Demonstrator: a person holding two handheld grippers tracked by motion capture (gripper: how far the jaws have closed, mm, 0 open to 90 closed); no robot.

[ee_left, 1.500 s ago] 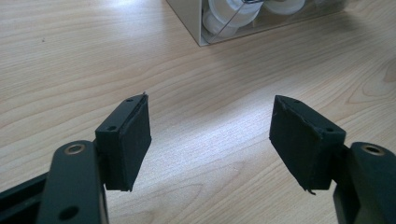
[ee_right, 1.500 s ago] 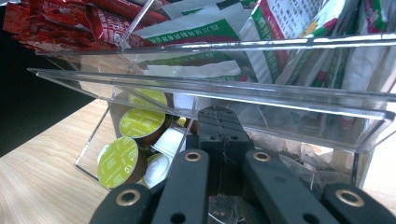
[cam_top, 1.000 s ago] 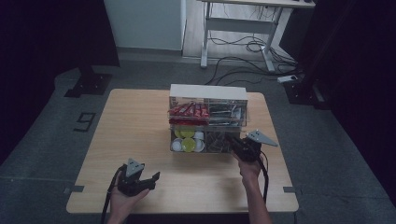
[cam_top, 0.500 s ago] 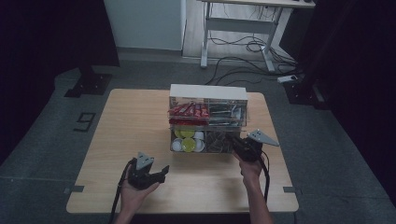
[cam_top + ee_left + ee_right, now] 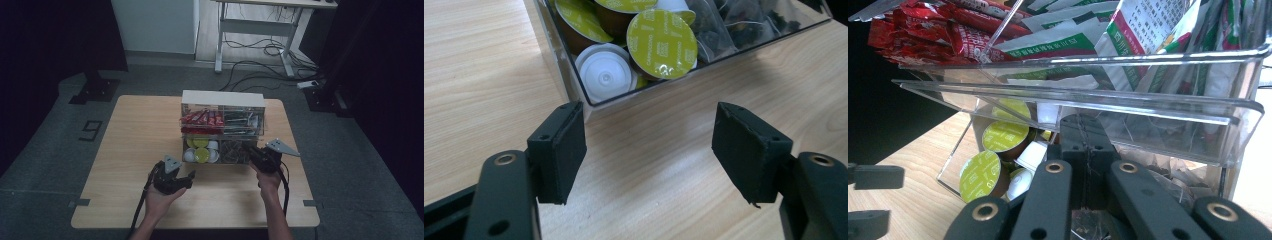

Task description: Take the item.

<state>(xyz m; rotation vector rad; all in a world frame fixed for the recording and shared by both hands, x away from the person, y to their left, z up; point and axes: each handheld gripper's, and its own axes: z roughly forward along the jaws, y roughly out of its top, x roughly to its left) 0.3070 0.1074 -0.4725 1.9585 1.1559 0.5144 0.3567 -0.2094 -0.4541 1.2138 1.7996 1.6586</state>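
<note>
Tea bags (image 5: 234,151) sit in the lower right compartment of the clear organizer (image 5: 223,126), at mid-table; the right gripper (image 5: 255,152) is pushed into that compartment with its jaws closed together. In the right gripper view the closed tips are buried among the clear sachets, so a bag is probably pinched, but it cannot be confirmed. Entry is made low and level, judged necessary because the upper shelf overhangs the bottom tier.

Left gripper (image 5: 186,180) is held over bare table (image 5: 130,145), just in front of the organizer's lower left corner, jaws wide apart, nothing between them. In the left gripper view it is aimed at the pod compartment: green-lidded capsules (image 5: 661,44) and a white capsule (image 5: 605,76) lie behind the clear wall. Likely staged to brace the organizer or to receive the bag.

Upper tier is stacked with red sachets (image 5: 200,118) on the left and paper packets (image 5: 240,120) on the right. Risk, as judged: the light acrylic organizer could be dragged forward on withdrawal if unbraced.
</note>
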